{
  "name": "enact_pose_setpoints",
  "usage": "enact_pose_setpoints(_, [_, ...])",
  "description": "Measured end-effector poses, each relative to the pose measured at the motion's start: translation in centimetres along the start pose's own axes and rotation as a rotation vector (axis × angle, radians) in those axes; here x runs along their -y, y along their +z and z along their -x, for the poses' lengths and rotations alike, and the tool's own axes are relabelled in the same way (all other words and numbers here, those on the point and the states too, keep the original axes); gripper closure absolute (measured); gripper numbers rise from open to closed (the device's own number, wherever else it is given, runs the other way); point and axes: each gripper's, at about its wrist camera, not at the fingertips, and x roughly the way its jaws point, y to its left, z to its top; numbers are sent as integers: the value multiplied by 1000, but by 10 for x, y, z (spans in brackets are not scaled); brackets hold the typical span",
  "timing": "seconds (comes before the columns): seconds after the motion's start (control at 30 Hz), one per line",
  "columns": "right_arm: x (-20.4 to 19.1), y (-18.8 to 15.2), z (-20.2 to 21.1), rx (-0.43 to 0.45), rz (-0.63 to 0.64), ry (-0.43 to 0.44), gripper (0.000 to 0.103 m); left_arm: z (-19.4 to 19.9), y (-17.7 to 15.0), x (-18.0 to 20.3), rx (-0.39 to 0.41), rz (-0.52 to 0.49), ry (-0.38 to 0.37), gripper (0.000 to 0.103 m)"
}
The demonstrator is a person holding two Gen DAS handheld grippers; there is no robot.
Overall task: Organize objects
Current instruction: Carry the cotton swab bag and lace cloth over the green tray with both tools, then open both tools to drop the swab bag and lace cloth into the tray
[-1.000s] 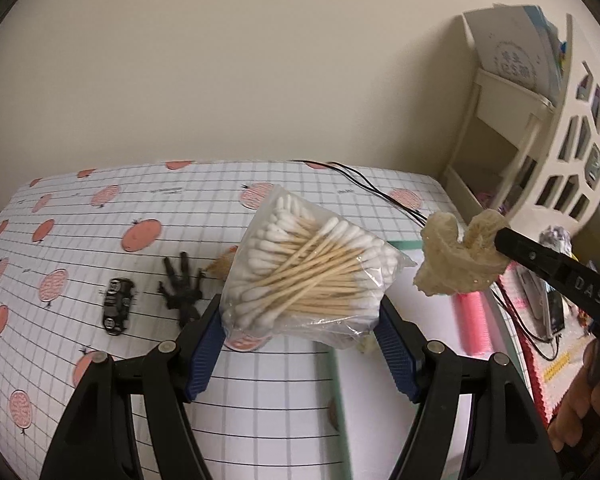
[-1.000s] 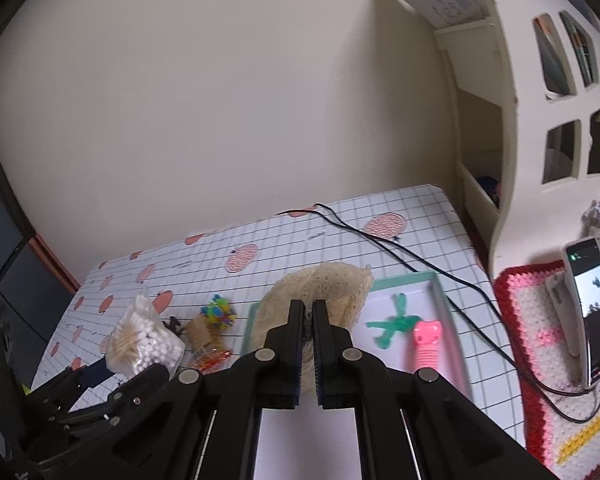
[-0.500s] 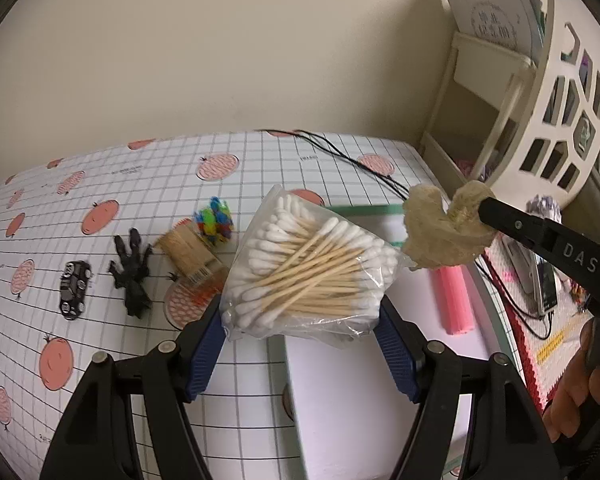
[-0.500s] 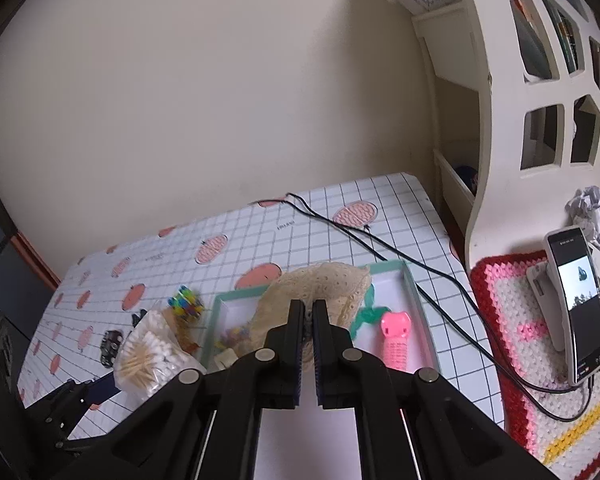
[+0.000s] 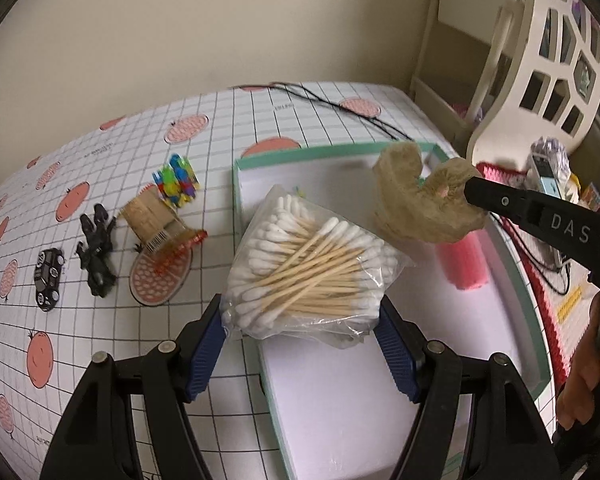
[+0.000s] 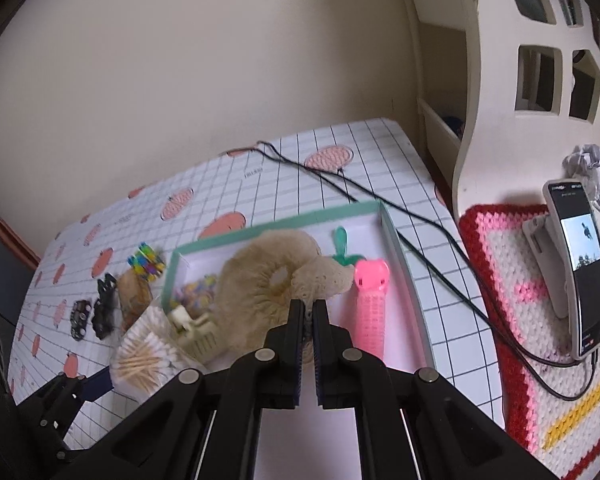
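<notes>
Above the teal-rimmed tray [image 5: 440, 150] on the tabletop [image 5: 100, 360], the left hand-held gripper [image 5: 302, 322] pinches a bag of cotton swabs [image 5: 308, 272]. The right hand-held gripper [image 6: 307, 312], fingers pressed together, clamps a beige lace doily [image 6: 268, 280]. Best to lower each into bare tray space before letting go.

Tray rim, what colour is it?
Mint green, around a white inside. The tray rim shows best in the right wrist view.
</notes>
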Motion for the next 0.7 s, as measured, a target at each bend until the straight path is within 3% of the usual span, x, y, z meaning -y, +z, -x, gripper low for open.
enact_pose_setpoints(0.37, [-2,-13,-22,-108,42,-25,98,-15,-10,13,-67,-64,22,30])
enact_pose_setpoints(0.7, [1,-20,-33,-165,48,-50,95,-20,-11,13,-80,-76,34,30])
